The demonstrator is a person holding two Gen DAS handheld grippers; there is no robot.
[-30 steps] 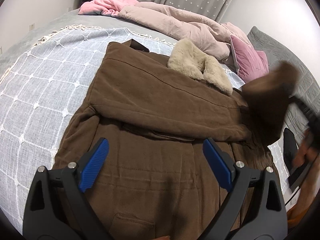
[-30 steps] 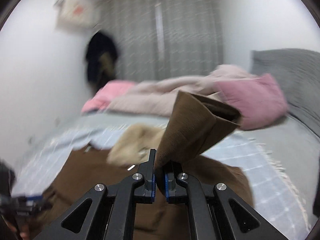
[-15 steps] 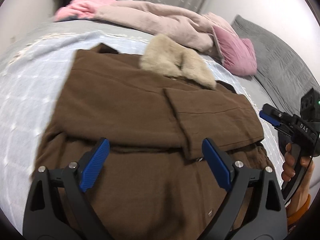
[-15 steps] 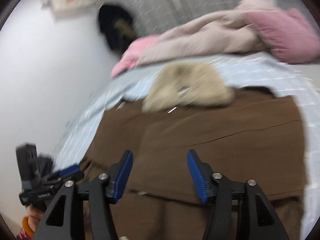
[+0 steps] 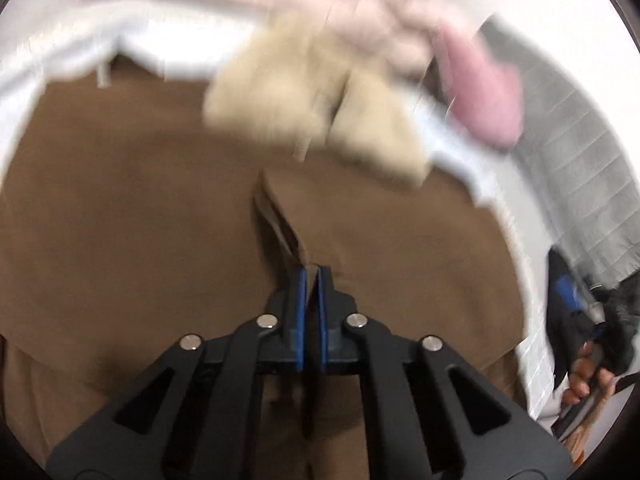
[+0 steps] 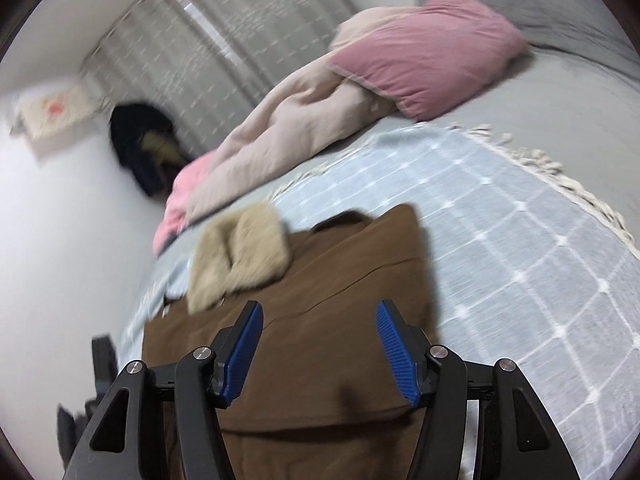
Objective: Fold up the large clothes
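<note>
A large brown coat (image 5: 132,208) with a beige fur collar (image 5: 304,120) lies flat on the bed, both sleeves folded across its front. My left gripper (image 5: 311,280) is shut on a raised pinch of the coat's brown fabric near its middle. In the right wrist view the coat (image 6: 332,344) and its fur collar (image 6: 240,256) lie below my right gripper (image 6: 320,344), which is open and empty above the coat's right side. The right gripper also shows in the left wrist view (image 5: 576,312), held in a hand at the right edge.
A light blue checked blanket (image 6: 500,240) with a fringe covers the bed under the coat. A pink pillow (image 6: 428,48) and a crumpled pale pink quilt (image 6: 288,132) lie at the bed's head. Grey curtains (image 6: 224,40) and a white wall stand behind.
My right gripper laid the sleeve across the coat, opened and drew back. My left gripper moved forward and shut on a pinch of the coat's fabric.
</note>
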